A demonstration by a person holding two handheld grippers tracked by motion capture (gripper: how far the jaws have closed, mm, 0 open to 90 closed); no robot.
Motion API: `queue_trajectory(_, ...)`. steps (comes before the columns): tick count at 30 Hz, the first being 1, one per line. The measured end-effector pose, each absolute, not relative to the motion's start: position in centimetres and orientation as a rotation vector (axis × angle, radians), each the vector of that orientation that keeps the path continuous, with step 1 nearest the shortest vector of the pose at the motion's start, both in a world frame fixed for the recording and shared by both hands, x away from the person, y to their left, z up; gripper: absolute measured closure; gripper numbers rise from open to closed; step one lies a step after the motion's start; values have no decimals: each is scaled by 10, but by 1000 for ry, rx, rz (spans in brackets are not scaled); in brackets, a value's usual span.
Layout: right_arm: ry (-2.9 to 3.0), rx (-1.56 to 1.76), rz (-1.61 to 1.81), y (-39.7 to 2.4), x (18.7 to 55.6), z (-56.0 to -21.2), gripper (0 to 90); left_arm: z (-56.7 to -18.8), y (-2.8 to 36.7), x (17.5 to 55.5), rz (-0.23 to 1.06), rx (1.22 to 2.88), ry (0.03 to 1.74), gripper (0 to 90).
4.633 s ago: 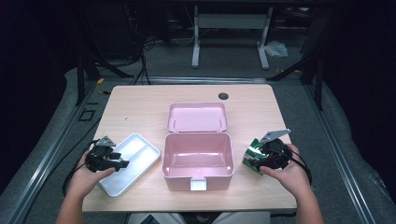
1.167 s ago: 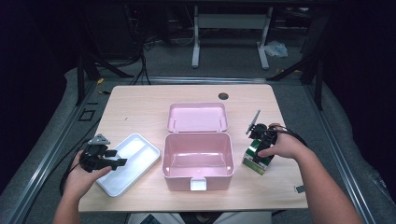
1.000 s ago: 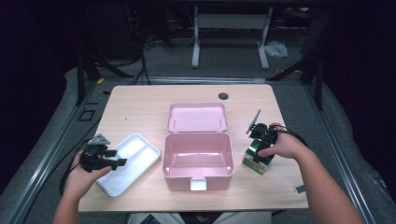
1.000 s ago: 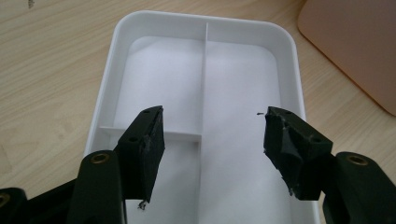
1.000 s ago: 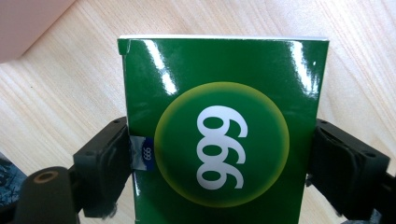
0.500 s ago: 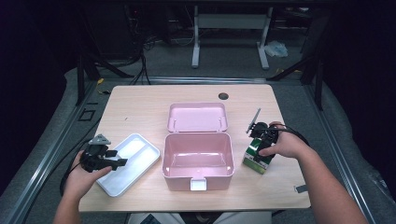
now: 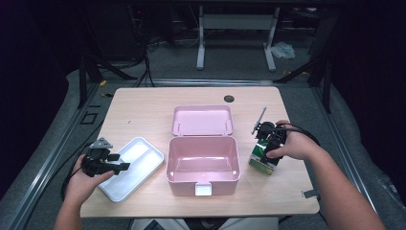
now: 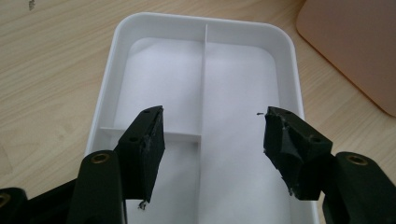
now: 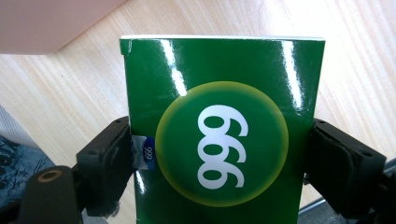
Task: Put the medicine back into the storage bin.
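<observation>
A glossy green box (image 9: 219, 70) printed with "999" stands on the table to the right of the pink case, also seen from above as the green box (image 7: 261, 162). My right gripper (image 9: 219, 140) grips it, one jaw pressed on each side; in the high view the right gripper (image 7: 265, 149) comes down on it from above. My left gripper (image 8: 212, 126) is open, with nothing between its jaws, just over the near end of a white divided tray (image 8: 280, 60). From above, the left gripper (image 7: 119, 164) sits at the tray's (image 7: 136, 153) left corner.
An open pink case (image 7: 202, 160) with its lid (image 7: 203, 120) laid back fills the table's middle, and it looks empty. The wooden table (image 7: 143, 105) has a cable hole (image 7: 229, 98) at the back. Cables trail from both grippers.
Since 4.6 s ago my right hand has moved inward and now reaches the green box from above as it stands nearer the case. Over the last second hardly anything moved. The left gripper stayed put.
</observation>
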State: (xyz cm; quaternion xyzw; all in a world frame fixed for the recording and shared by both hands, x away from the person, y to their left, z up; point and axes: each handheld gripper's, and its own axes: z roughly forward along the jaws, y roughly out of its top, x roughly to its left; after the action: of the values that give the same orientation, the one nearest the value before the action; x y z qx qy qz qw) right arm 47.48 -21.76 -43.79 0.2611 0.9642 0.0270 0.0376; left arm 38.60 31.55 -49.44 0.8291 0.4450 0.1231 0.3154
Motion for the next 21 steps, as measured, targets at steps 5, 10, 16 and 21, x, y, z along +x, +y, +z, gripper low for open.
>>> queue_trajectory(5,2958,773,88,-215,471,-428,160,-494,315,386,324,2191,1162,385)
queue_trajectory(10,2952,713,90,-213,466,-410,161,-494,315,386,326,2188,1162,387)
queue_trajectory(16,2943,668,94,-211,461,-390,161,-493,316,386,327,2185,1161,387)
queue_trajectory(21,2940,641,104,-209,458,-374,161,-493,316,385,325,2184,1159,388)
